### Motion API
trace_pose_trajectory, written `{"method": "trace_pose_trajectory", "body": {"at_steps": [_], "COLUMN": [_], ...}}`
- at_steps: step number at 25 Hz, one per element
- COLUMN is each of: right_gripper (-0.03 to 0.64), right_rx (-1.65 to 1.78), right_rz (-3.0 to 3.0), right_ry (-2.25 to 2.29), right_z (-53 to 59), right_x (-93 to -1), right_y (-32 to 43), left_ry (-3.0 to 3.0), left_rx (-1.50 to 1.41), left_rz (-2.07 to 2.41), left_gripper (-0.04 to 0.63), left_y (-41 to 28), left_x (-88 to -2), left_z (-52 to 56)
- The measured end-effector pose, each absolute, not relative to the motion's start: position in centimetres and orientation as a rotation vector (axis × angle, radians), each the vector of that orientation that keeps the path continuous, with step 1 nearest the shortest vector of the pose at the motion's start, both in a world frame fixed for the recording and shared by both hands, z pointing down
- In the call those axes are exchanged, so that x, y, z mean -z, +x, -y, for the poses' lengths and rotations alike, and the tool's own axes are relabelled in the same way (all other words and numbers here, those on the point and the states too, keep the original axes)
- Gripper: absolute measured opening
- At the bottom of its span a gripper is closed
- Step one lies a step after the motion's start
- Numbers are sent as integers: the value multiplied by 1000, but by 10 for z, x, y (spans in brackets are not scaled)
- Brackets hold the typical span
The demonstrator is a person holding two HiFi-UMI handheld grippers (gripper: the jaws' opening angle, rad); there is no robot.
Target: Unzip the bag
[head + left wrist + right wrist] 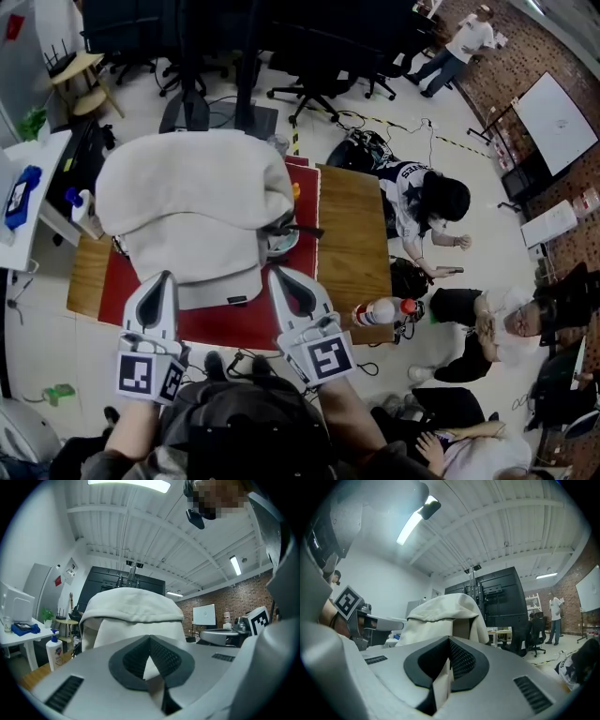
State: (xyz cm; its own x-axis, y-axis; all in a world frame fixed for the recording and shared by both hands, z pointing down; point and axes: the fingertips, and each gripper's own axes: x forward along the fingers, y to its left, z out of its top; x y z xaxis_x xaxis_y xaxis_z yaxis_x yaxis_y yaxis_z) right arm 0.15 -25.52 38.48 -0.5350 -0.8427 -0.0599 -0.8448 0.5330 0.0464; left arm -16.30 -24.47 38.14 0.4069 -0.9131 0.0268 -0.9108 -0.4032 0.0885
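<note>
Where the two black pads (164, 656) of the left gripper (150, 638) meet, a thin fold of cream fabric is pinched between them. The jaws are closed on it with no visible gap. The pad faces carry a fine raised grid, and each sits in a smooth, rounded grey shell.

The right gripper (449, 643) is in the same condition. Its jaws are clamped narrowly on a flat strip of the same cream cloth, which runs down between the textured pads (461, 660).

Both strips belong to the bag (187, 206), a large, soft, off-white fabric item with a matte weave. It slumps in a rounded dome, and a thick folded-over upper layer hangs above a flatter lower panel. A small black label (237, 301) is fixed at its near edge.

In the head view, the left gripper (161, 277) grips the bag's near left corner. The right gripper (279, 274) grips its near right corner.

The bag lies on a red mat (234, 326), which covers part of a rectangular wooden table (352, 225). A clear plastic bottle (380, 309) with a red cap lies at the table's near right edge.
</note>
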Motion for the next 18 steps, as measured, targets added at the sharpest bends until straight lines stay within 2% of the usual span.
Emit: {"method": "trace_pose_trajectory", "body": {"at_steps": [18], "right_gripper": [17], "right_rx": [-129], "right_rz": [-2733], "right_ry": [-1497], "right_z": [263], "right_x": [-387], "right_y": [3], "left_ry": [2578], "left_rx": [-36], "left_rz": [1654], "left_gripper": [12], "left_y": [-160], "left_x": [-393], "left_z": [249]}}
